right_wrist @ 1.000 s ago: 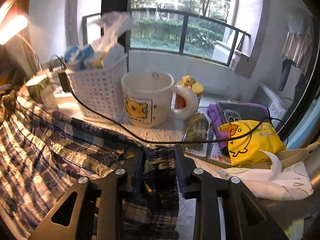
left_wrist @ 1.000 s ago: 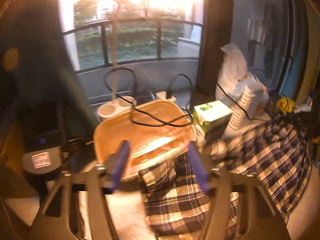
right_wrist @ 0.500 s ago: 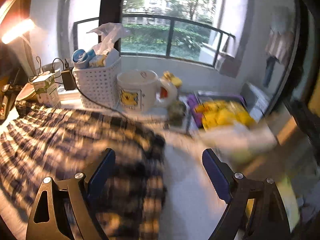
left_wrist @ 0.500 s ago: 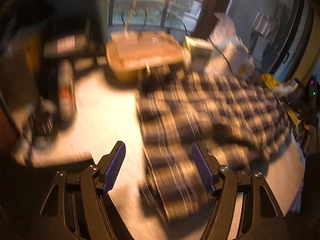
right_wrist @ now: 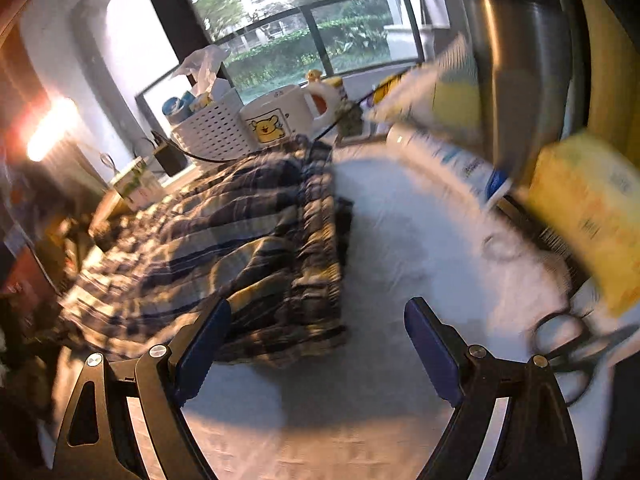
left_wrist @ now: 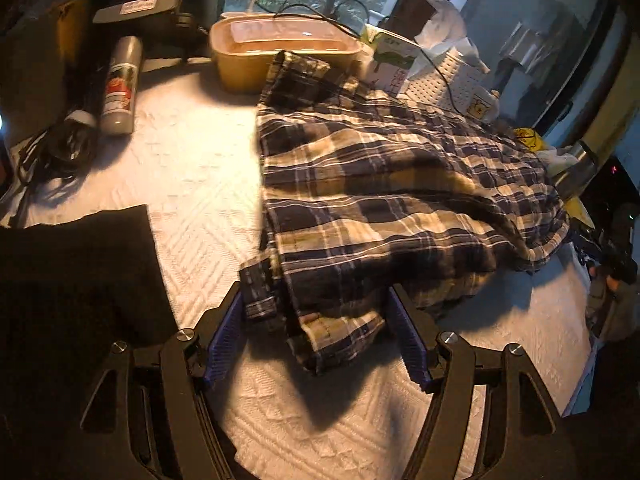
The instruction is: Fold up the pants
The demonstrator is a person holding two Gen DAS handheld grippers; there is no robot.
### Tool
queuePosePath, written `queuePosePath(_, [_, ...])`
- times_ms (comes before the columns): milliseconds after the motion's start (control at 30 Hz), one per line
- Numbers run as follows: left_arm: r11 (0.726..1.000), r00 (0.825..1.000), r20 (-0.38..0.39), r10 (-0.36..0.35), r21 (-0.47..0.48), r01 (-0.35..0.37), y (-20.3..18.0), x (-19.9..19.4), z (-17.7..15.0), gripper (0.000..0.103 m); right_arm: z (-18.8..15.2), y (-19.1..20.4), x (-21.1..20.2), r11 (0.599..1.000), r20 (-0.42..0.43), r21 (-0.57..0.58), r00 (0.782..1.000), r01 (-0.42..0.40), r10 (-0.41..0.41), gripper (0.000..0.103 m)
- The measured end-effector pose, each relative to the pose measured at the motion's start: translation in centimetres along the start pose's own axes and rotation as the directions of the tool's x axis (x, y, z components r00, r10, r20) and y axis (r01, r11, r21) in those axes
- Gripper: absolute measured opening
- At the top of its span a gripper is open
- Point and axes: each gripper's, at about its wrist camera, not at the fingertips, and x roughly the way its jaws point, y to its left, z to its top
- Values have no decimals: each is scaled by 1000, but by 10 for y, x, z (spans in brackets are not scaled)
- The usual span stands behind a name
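Tongs: left gripper (left_wrist: 316, 334) spread, nearest cuff corner between unclenched jaws | right gripper (right_wrist: 316, 346) released, jaws just widened, nothing between | pants (left_wrist: 384, 200) plaid, on white cloth (left_wrist: 192, 168), 12 o'clock of left, 10 o'clock of right | long axis 7-to-1 o'clock, far end against tub (left_wrist: 256, 60)

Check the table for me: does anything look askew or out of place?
Yes. The plaid pants lie rumpled, their far corner riding up against the tan container. A spray can lies tipped on its side at the left.
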Motion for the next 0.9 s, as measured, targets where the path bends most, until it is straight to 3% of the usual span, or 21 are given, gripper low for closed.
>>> queuePosePath(67, [1000,1000,12,-1,23,1,-2,1,-1,62,-2,-3,12,996,-20,70,999,-49,50,90])
queuePosePath(100, [1000,1000,17,4,29,-4,-2,1,-2,46,-1,-2,17,994,-19,88,997,-72,74,89])
queuePosePath(133, [999,1000,19,13,33,-14,-1,1,-2,22,1,2,18,994,-4,85,997,-76,77,86])
queuePosePath(167, [1000,1000,9,-1,25,0,0,2,-1,12,2,5,20,992,-3,83,995,-99,99,81])
queuePosePath(200, [1000,1000,-2,-27,13,27,2,2,-2,9,3,10,23,989,-2,81,992,-122,122,62])
queuePosePath(233, [999,1000,0,-29,19,29,2,0,-3,8,4,14,28,990,-15,75,993,-116,118,26])
queuePosePath(367, [997,998,20,-56,48,55,-2,-25,-6,7,1,33,28,998,-33,-11,997,-64,63,25])
queuePosePath(567, [988,989,30,-141,72,139,-8,-69,-8,7,15,38,-30,994,41,-113,999,6,-1,25])
queuePosePath(700, [982,987,-47,-155,103,159,-20,-68,-24,7,15,43,-48,982,37,-181,998,56,-50,25])
queuePosePath(833, [987,977,-165,-132,68,145,-17,-42,-52,7,-8,22,-33,989,-53,-133,996,64,-72,26])
queuePosePath(900, [990,977,-185,-109,66,123,-16,-41,-62,8,-24,15,-24,990,-98,-119,991,76,-88,26])
